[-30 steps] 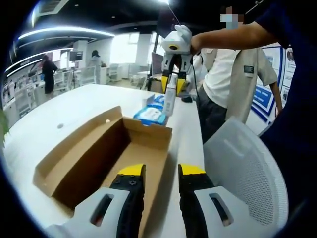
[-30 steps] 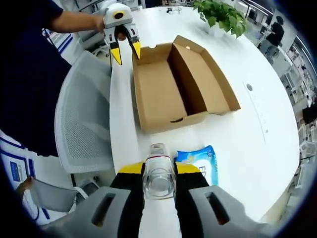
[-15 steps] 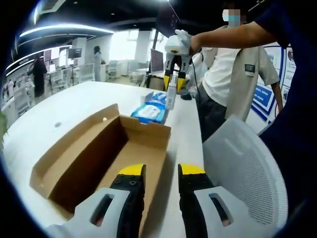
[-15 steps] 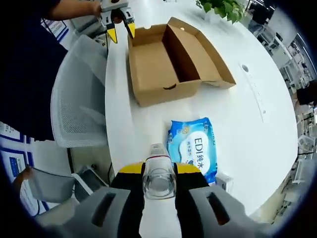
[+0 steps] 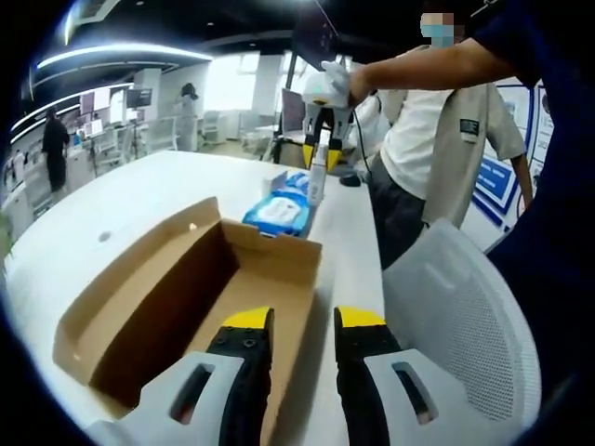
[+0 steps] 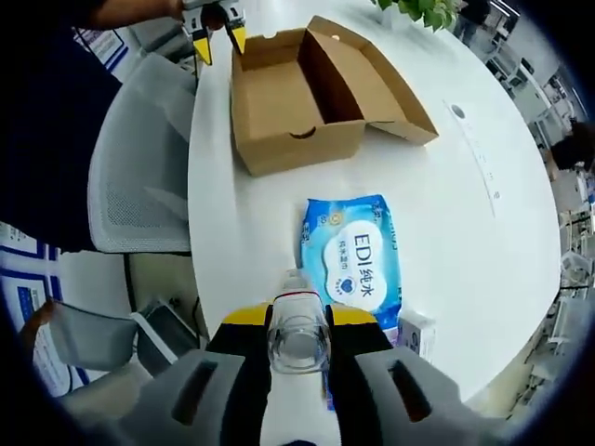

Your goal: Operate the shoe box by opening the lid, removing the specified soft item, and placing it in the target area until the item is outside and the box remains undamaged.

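The brown cardboard shoe box [image 5: 186, 297] lies open and looks empty inside. My left gripper [image 5: 304, 321] hovers at its near end, open, with nothing between its yellow tips. In the right gripper view the box [image 6: 307, 88] lies far off, with the left gripper [image 6: 219, 42] at its end. My right gripper [image 6: 297, 316] is shut on a clear plastic bottle [image 6: 297, 342], held above the table beside a blue wet-wipe pack [image 6: 351, 260]. The left gripper view shows that right gripper [image 5: 321, 153] raised with the bottle [image 5: 316, 177] hanging over the wipe pack [image 5: 279, 209].
A white mesh chair [image 5: 465, 316] stands close to the table's edge [image 6: 200, 242]. A small white carton [image 6: 416, 332] lies by the wipe pack. A green plant [image 6: 418, 9] stands at the far end. A person in a pale vest [image 5: 446, 139] is behind the table.
My right gripper has carried the bottle farther from the box, so the wipe pack now lies just ahead of it. The left gripper has hardly moved.
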